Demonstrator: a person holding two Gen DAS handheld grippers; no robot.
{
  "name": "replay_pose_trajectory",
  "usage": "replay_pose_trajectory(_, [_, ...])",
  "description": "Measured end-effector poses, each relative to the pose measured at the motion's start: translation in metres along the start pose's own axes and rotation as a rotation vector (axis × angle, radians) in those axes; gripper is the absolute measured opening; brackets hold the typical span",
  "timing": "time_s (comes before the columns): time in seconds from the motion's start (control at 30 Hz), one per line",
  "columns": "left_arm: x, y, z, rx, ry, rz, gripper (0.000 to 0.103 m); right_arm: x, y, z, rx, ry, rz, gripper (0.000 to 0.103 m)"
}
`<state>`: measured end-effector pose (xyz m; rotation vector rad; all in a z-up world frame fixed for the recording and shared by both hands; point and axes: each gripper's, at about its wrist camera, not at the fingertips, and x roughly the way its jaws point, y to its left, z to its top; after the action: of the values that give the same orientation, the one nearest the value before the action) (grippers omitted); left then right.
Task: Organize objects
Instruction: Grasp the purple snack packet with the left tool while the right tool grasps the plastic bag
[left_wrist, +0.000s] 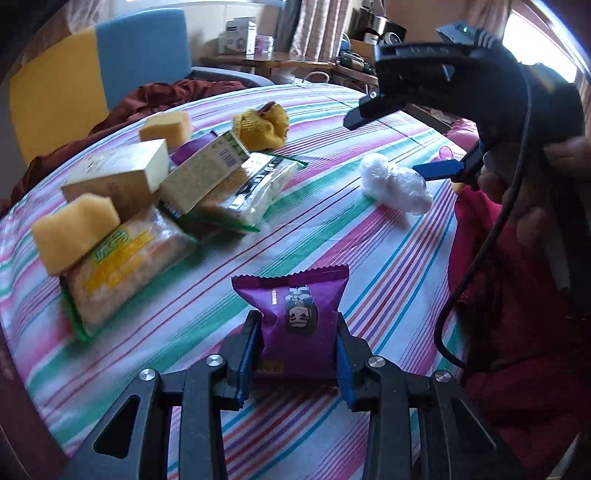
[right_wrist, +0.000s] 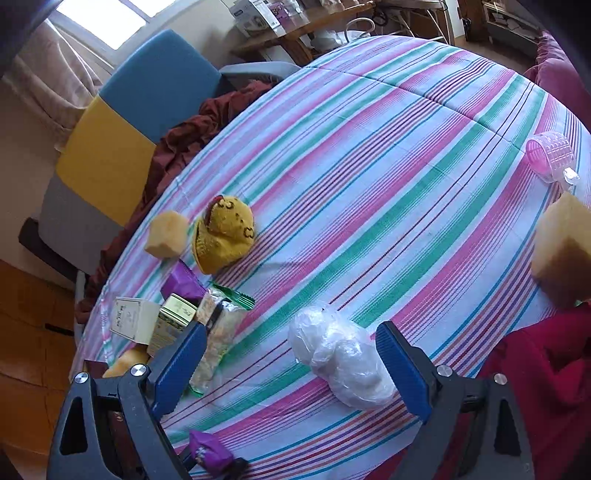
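Note:
My left gripper (left_wrist: 298, 321) is shut on a purple snack packet (left_wrist: 295, 317), its pads pressing both sides just above the striped tablecloth (left_wrist: 332, 236). The same packet (right_wrist: 208, 448) shows at the bottom edge of the right wrist view. My right gripper (right_wrist: 291, 328) stands open over a crumpled white plastic bag (right_wrist: 340, 358). The bag lies nearer the right-hand finger, and neither pad presses on it. In the left wrist view the right gripper (left_wrist: 382, 146) hangs at the upper right, beside the bag (left_wrist: 391, 182).
A pile sits at the left: a cream box (left_wrist: 118, 177), a green-printed box (left_wrist: 203, 173), snack packets (left_wrist: 125, 273), two yellow sponges (left_wrist: 74, 232) and a yellow knit hat (left_wrist: 264, 123). Another sponge (right_wrist: 565, 247) and a pink hair roller (right_wrist: 550, 155) lie at the right. A red garment (right_wrist: 546, 373) borders the near edge.

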<state>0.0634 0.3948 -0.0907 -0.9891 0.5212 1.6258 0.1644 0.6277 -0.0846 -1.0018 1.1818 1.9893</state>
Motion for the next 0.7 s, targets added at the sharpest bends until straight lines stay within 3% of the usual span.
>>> replay_pose_trajectory(0.4, [-0.014, 0.014, -0.021, -0.102, -0.034, -0.016, 0.037, 0.020, 0.006, 0.000, -0.062, 0.055, -0.217, 0.094])
replay_pose_trajectory(0.6, [-0.017, 0.016, -0.026, -0.112, -0.048, -0.012, 0.037, 0.030, 0.009, -0.002, -0.095, 0.097, -0.265, 0.093])
replay_pose_trajectory(0.7, [-0.017, 0.015, -0.027, -0.112, -0.052, -0.006, 0.038, 0.031, 0.009, -0.002, -0.110, 0.101, -0.276, 0.075])
